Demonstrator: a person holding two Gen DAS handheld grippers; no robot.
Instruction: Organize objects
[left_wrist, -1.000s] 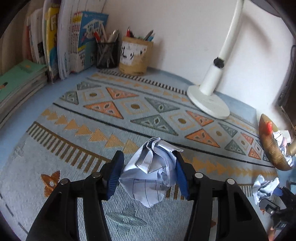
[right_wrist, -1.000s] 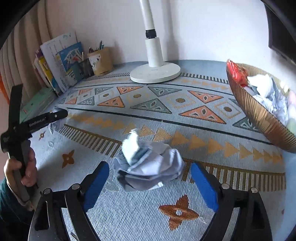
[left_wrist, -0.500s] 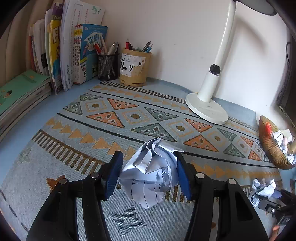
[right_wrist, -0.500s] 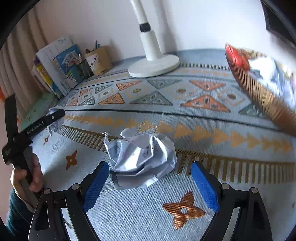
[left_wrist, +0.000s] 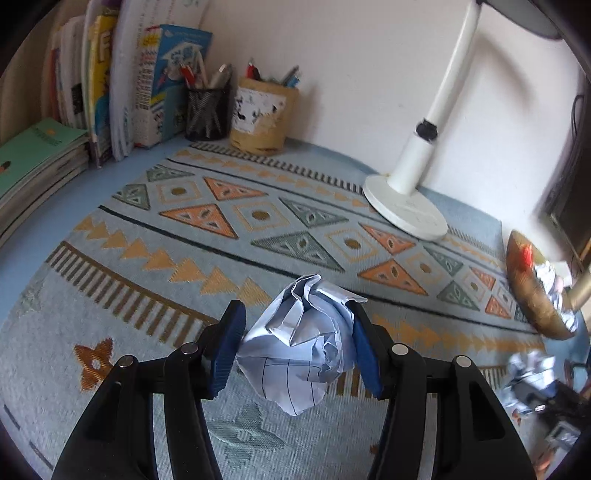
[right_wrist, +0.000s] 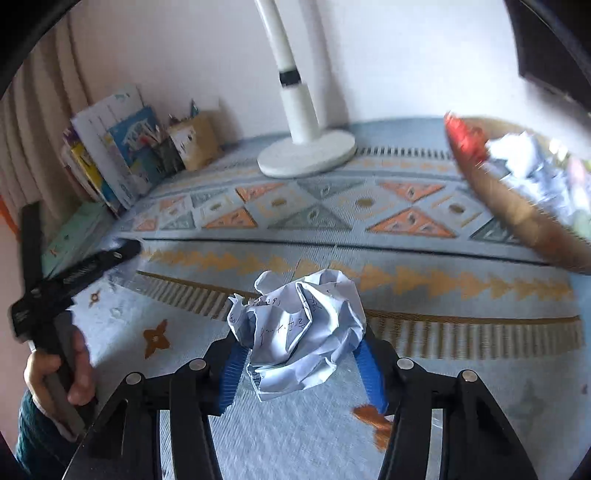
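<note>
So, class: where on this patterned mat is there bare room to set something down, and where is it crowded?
Free: the mat's middle band, between the lamp base and the held paper balls. Crowded: the back-left corner with books and pen pots, and the right edge by the full bowl.

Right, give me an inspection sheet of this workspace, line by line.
Surface: patterned woven mat over a blue desk.
Job's things: two crumpled paper balls, one in the left gripper, one in the right gripper; gold bowl already holding crumpled paper.
Clutter: nothing seen loose on the mat.
Grippers: left gripper shut on its ball; right gripper, jaws just closed, pads pressing its ball.
Cables: dark cable on the wall.
Surroundings: white lamp, mesh pen cup, tan pen pot, upright books, curtain.
</note>
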